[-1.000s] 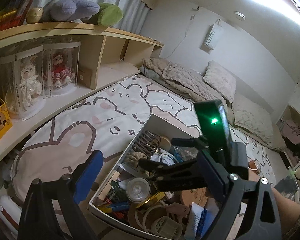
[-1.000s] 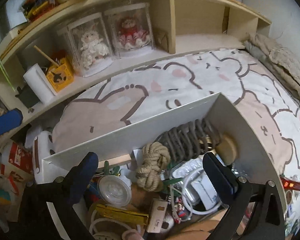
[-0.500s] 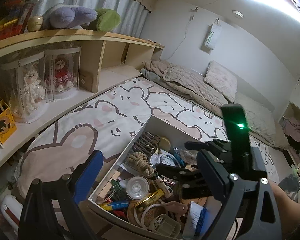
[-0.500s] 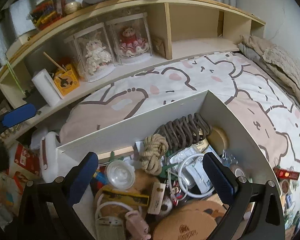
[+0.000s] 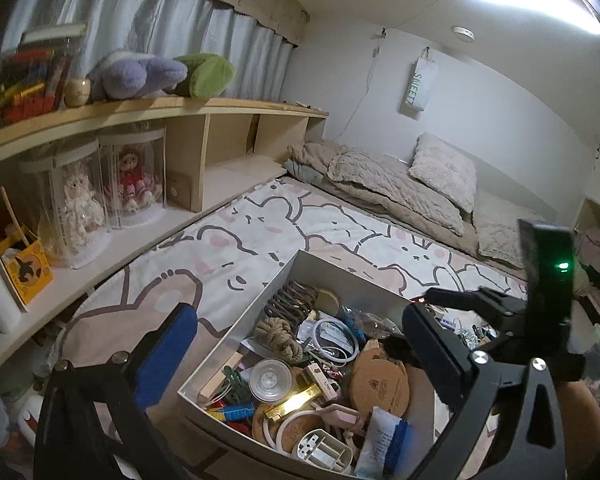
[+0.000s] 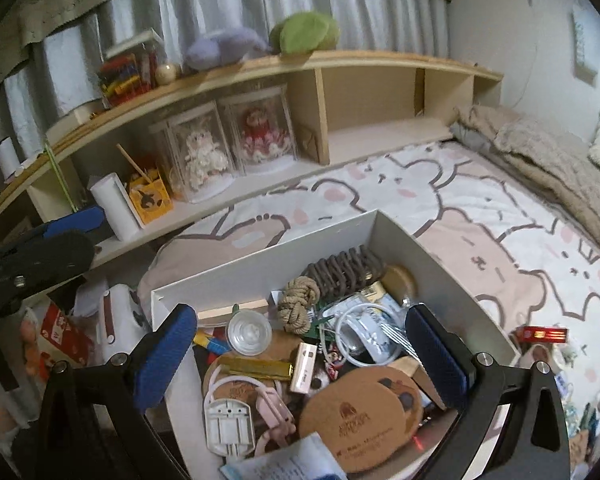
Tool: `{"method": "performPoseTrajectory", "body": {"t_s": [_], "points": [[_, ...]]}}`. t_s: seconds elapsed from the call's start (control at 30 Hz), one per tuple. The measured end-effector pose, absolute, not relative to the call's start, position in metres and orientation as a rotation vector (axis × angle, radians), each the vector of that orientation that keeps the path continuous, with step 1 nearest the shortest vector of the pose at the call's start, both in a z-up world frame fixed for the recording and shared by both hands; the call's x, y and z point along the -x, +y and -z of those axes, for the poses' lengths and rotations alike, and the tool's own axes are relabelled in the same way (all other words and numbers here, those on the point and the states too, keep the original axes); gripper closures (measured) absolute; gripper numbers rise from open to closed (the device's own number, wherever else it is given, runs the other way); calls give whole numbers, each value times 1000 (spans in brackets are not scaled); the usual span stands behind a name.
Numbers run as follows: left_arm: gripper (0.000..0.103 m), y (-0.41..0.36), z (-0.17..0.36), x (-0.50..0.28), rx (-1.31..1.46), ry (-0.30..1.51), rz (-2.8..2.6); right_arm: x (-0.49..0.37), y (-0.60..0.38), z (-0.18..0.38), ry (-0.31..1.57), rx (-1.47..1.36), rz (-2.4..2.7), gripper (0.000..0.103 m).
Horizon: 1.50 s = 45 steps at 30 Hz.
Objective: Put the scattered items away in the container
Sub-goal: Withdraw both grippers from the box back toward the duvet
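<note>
A white open box [image 5: 260, 308] [image 6: 236, 276] sits on the bear-print bed sheet, full of small items: a rope knot [image 5: 280, 334] [image 6: 298, 308], a brown coil [image 6: 342, 274], a white cable ring [image 6: 364, 332], round cork coasters [image 6: 360, 420] [image 5: 376, 380], a gold bar [image 6: 258, 368]. My left gripper [image 5: 296, 356] is open and empty above the box's near left side. My right gripper [image 6: 300, 358] is open and empty above the box; it also shows in the left wrist view [image 5: 500, 312] over the box's right edge.
A wooden shelf [image 6: 340, 68] with two doll cases [image 6: 228, 148], plush toys [image 5: 160, 74] and a yellow box [image 6: 148, 198] runs along the left. Loose small items, including a red packet [image 6: 542, 334], lie on the sheet right of the box. Blankets and pillows [image 5: 400, 188] lie beyond.
Both grippers have pulled up and back from the box, so more of the room shows. The right gripper has shifted right in the left wrist view. Both stay open and empty.
</note>
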State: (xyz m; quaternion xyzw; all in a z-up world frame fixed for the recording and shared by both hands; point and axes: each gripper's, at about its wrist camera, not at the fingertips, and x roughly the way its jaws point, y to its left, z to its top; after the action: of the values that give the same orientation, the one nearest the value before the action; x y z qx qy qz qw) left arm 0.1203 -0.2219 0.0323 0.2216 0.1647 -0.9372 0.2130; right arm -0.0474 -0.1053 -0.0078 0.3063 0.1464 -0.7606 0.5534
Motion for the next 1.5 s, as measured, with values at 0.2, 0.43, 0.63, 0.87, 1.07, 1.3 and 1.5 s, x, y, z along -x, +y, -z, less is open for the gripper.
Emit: {"method": "performPoseTrajectory", "body": {"t_s": [0.2, 0.43, 0.63, 0.87, 1.07, 1.3, 1.5], "points": [[0, -199, -38, -124, -620, 387, 2596, 32, -69, -10, 324, -639, 1866, 0], [0, -172, -41, -128, -619, 311, 2588, 17, -23, -26, 289, -573, 1915, 0], [0, -153, -41, -134, -606, 307, 2593, 6, 18, -29, 287, -528, 1966, 0], [0, -130, -36, -142, -600, 328, 2614, -9, 54, -22, 299, -507, 2005, 0], [0, -110, -27, -148, -618, 326, 2625, -16, 82, -18, 266, -500, 2034, 0], [0, -90, -13, -151, -651, 278, 2627, -25, 108, -8, 283, -493, 2087, 0], [0, -75, -2, -155, -663, 237, 2630, -25, 128, 4, 278, -518, 2128, 0]]}}
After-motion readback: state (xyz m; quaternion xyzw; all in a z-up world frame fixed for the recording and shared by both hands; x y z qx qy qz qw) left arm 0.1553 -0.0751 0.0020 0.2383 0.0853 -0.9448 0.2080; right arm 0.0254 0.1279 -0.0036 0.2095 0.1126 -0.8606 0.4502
